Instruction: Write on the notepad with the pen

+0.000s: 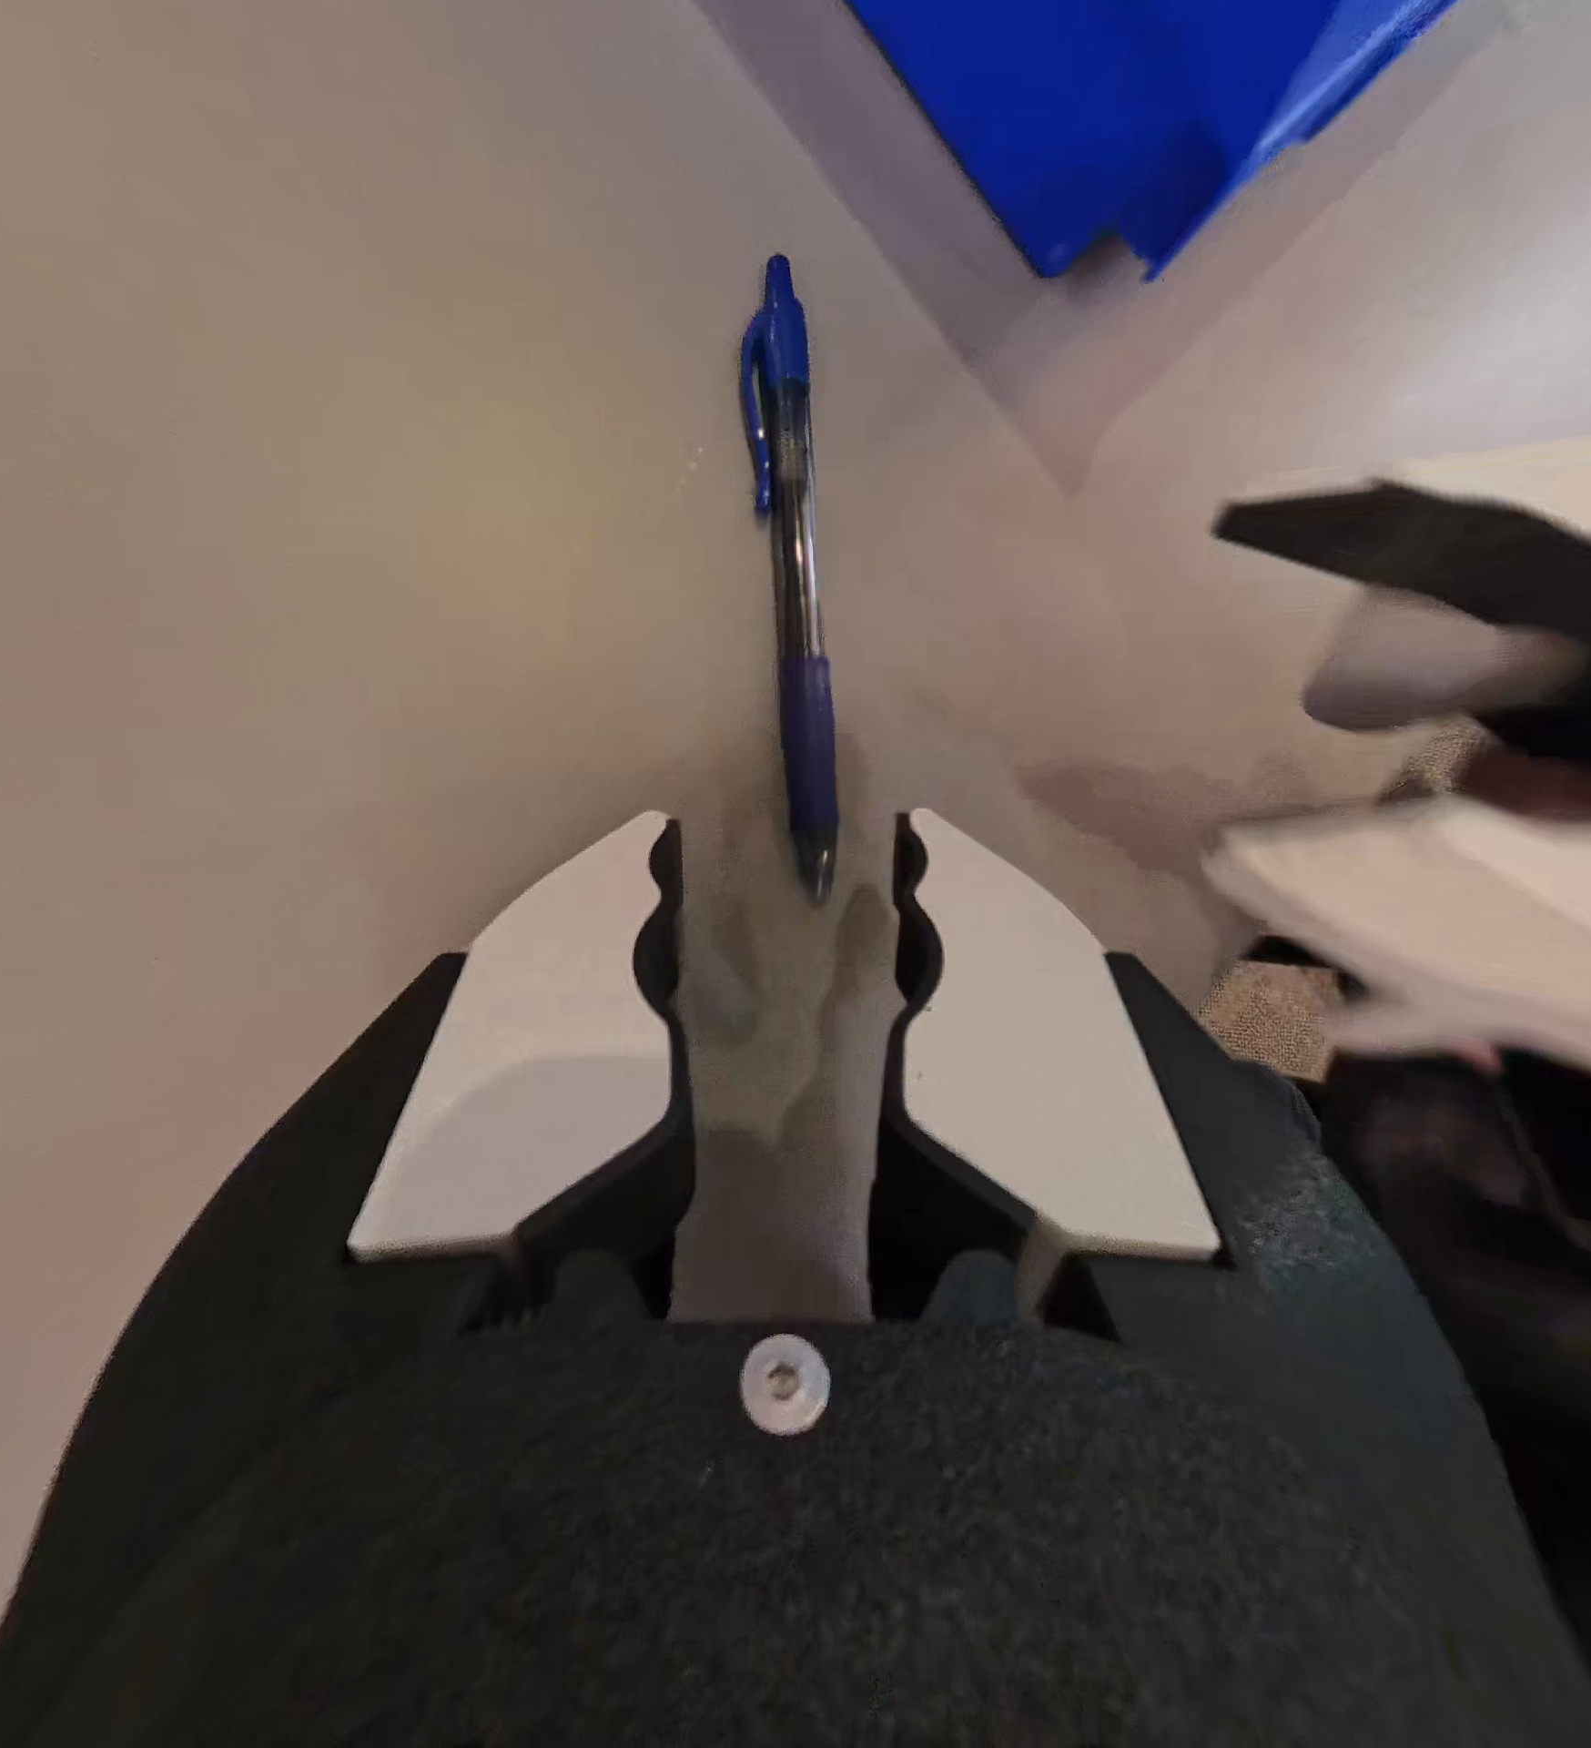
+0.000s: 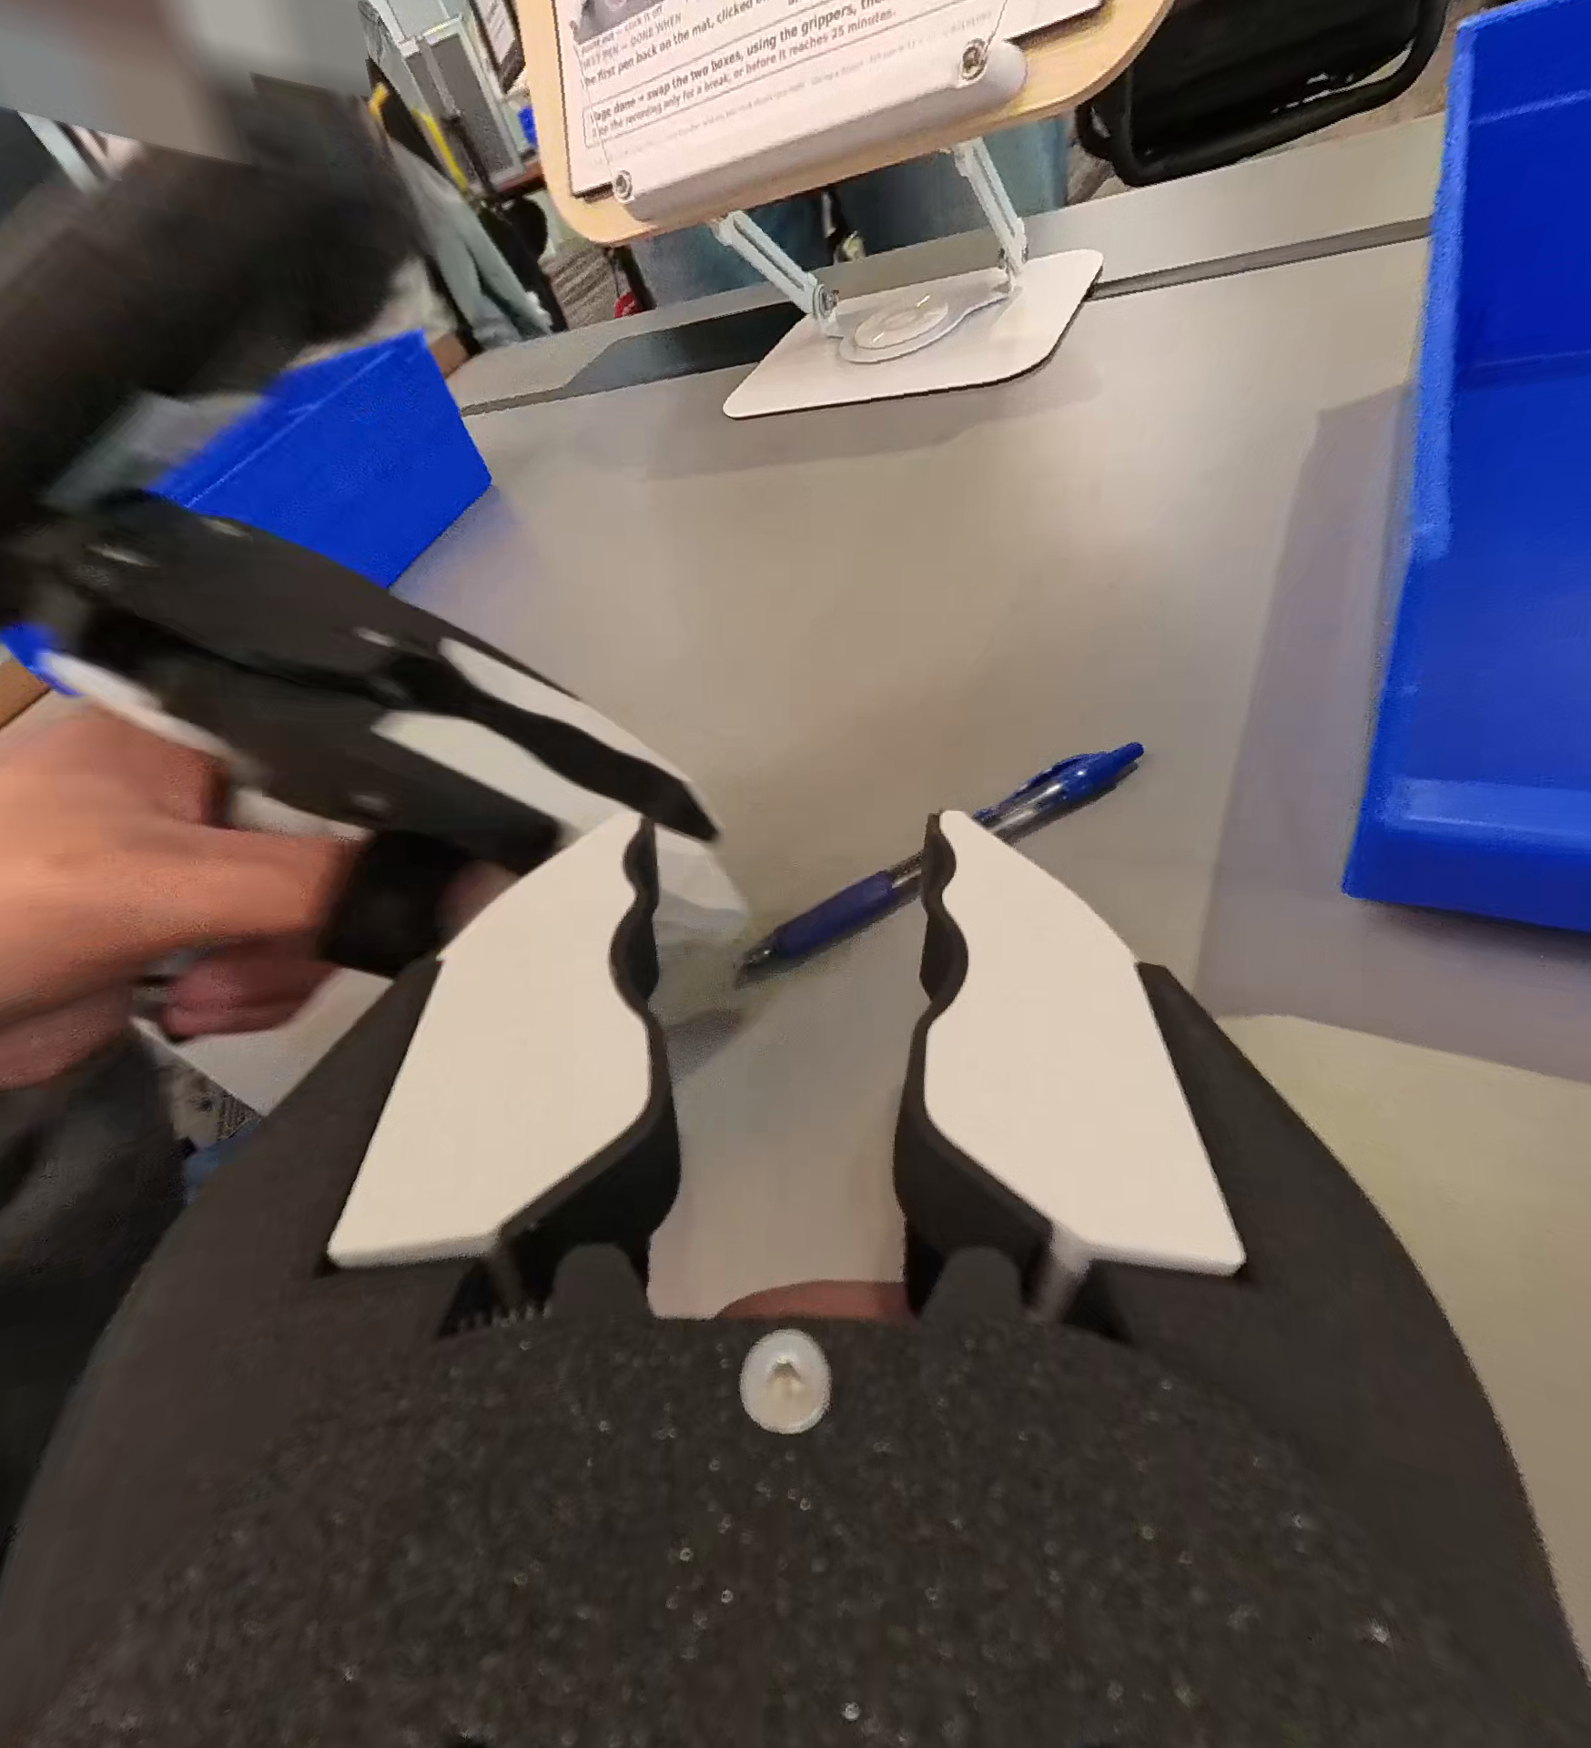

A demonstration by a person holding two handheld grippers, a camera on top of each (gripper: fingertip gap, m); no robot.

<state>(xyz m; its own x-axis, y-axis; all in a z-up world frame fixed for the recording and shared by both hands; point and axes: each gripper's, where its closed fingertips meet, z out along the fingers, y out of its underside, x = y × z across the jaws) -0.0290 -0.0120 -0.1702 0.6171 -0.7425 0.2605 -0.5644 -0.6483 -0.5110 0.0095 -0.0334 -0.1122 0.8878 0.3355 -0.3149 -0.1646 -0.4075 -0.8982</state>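
Note:
A blue pen (image 1: 796, 568) with a clear barrel lies flat on the table, tip towards me. My left gripper (image 1: 787, 832) is open and empty, and the pen's tip lies just between its fingertips. In the right wrist view the pen (image 2: 858, 903) lies slantwise, partly hidden behind one finger. My right gripper (image 2: 790, 832) is open and empty, a little short of the pen. The left gripper (image 2: 707, 861) comes in from the left there, its tips by the pen's tip. No notepad shows in either view.
A blue bin (image 2: 1529, 568) stands at the right and another blue bin (image 2: 347, 454) at the left. A stand with a printed sheet (image 2: 915, 331) is at the back. A hand (image 2: 64, 880) holds the left gripper. The right gripper's fingers (image 1: 1435, 568) are blurred. The left gripper's tips are roughly 8 cm from the right gripper's.

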